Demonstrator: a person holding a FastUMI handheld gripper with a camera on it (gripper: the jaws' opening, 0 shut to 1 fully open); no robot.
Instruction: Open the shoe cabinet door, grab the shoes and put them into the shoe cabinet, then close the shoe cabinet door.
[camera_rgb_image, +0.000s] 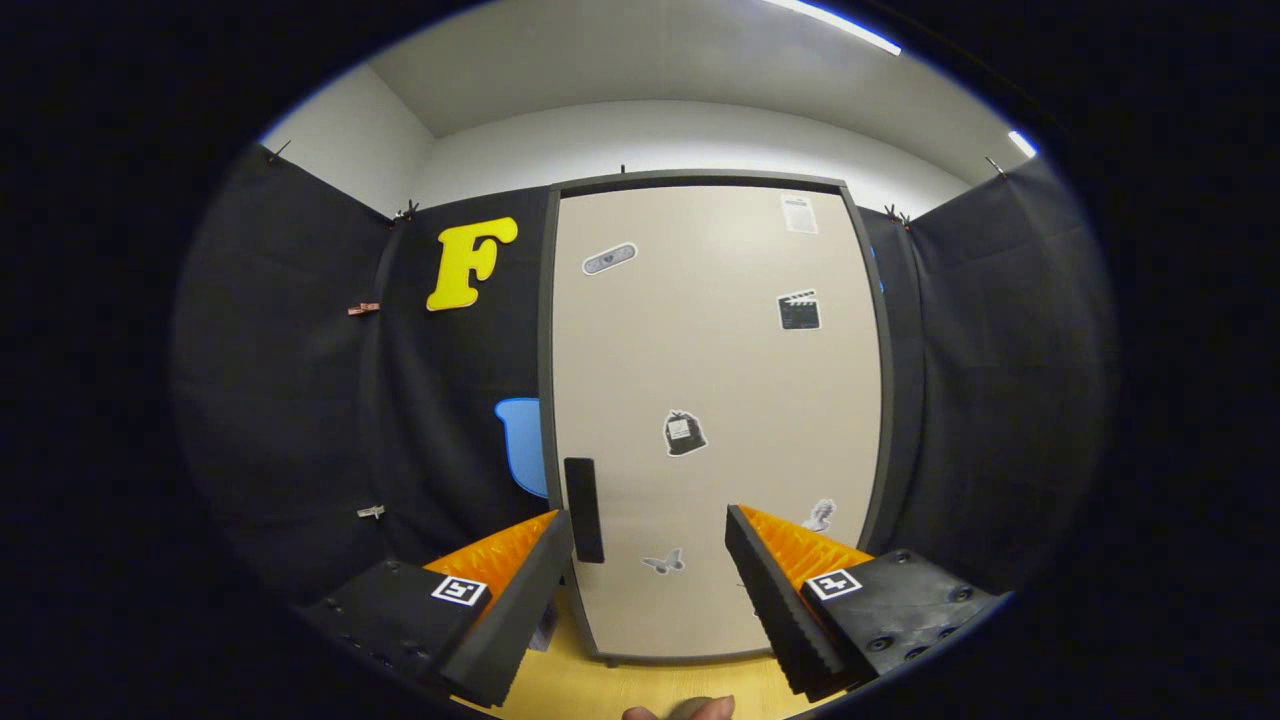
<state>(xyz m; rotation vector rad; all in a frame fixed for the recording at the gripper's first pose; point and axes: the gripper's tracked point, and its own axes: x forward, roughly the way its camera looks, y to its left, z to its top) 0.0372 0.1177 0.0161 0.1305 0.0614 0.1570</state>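
The gripper (650, 545) is spread wide and holds nothing, facing the shut cabinet door (715, 400) at 12 o'clock. The dark handle (584, 508) sits at the door's left edge, just ahead of the left finger, about 11 o'clock from the gap. Risk, as I judge it: closing off-centre could pinch only the handle's edge and slip, or scrape the door. No shoes are visible; at 6 o'clock a fingertip (690, 710) is cut off.

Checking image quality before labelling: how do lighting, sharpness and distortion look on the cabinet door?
Gripper view: cabinet door evenly lit, no glare, stickers and handle sharp; fisheye bows the door's edges outward; open gripper just short of the door, crisp.
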